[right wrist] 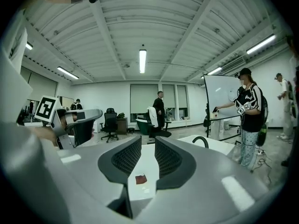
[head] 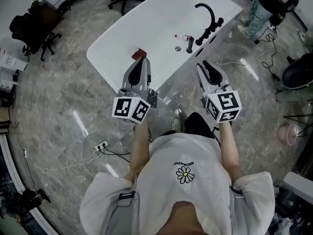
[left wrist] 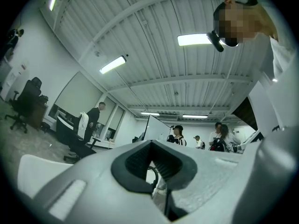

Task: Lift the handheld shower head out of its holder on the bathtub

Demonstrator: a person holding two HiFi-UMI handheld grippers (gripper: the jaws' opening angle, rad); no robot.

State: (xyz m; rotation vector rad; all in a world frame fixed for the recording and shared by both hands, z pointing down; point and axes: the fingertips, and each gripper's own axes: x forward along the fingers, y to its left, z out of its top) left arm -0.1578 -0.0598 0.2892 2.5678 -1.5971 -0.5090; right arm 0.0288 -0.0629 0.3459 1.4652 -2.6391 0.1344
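Shower head: a black upright piece (head: pixel 190 44) toward the 1 o'clock end of the bathtub (head: pixel 122 38) is taken for the handheld shower head. It is judged to be seated in its holder and kept upright so that it can be drawn straight up. The holder itself is too small to be made out.
Tap fittings: a row of black fittings (head: pixel 210 32) is set just beside the shower head, with the arched tap spout (head: pixel 208 11) at its 1 o'clock.
Right hand-held gripper (head: pixel 208 65): the jaws are held apart with an even gap. Nothing is between them, and only the tub surface is seen through the gap. It is held at 5 o'clock of the shower head, well apart from it. The gap is judged to be kept ready for closing on the shower head's stem.
Left hand-held gripper (head: pixel 140 61): the jaws are slightly apart in a narrow V and nothing is gripped. It is held at 8 o'clock of the shower head, its tip by a red item (head: pixel 139 54) on the near rim.
Stage: approach is judged. The lift is not yet begun.
Floor (head: pixel 63 97): cables are laid at 7 o'clock of the tub.
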